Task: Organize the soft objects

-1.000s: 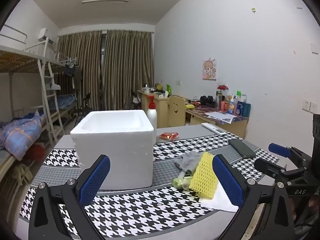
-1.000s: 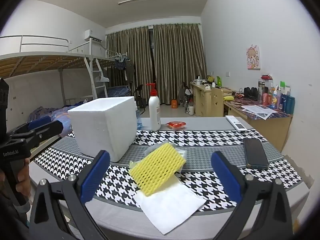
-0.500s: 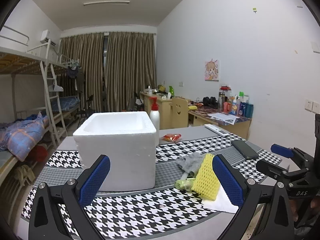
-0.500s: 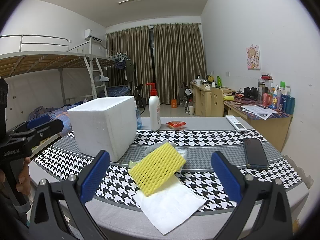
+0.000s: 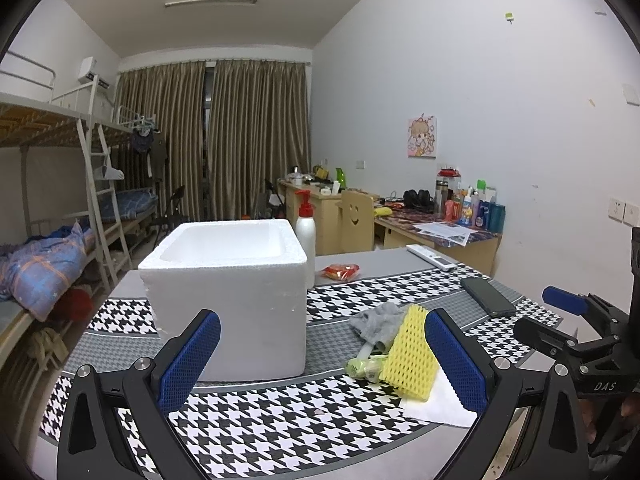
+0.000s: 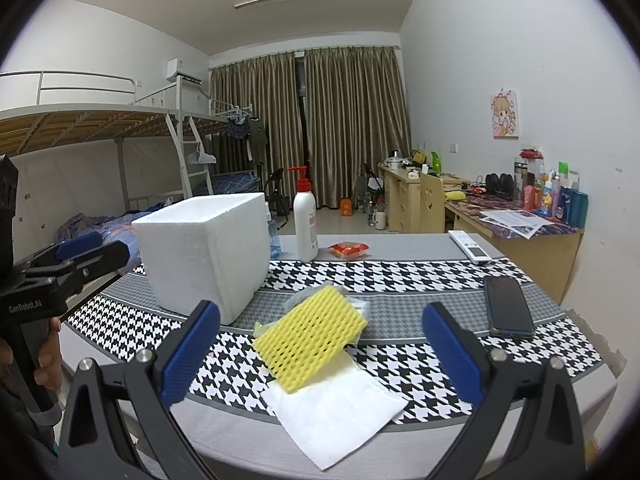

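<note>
A yellow foam net [image 6: 311, 335] lies in a small pile on the houndstooth table, over a white tissue [image 6: 340, 412]. In the left wrist view the yellow foam net [image 5: 409, 354] leans on a grey cloth [image 5: 376, 325] and a green plastic wrapper [image 5: 363, 367]. An open white foam box [image 5: 228, 296] stands left of the pile; it also shows in the right wrist view [image 6: 204, 252]. My left gripper [image 5: 322, 364] is open and empty, short of the box and pile. My right gripper [image 6: 320, 350] is open and empty, just in front of the foam net.
A pump bottle [image 6: 305, 220], a red packet [image 6: 349, 249], a remote [image 6: 470, 246] and a black phone [image 6: 507, 306] lie on the table [image 6: 400, 240]. The table's near edge is just under the grippers. Bunk beds stand at the left, desks at the right.
The left gripper has risen slightly and tilted, so the box's opening shows more. The right gripper has barely moved. Both stay open.
</note>
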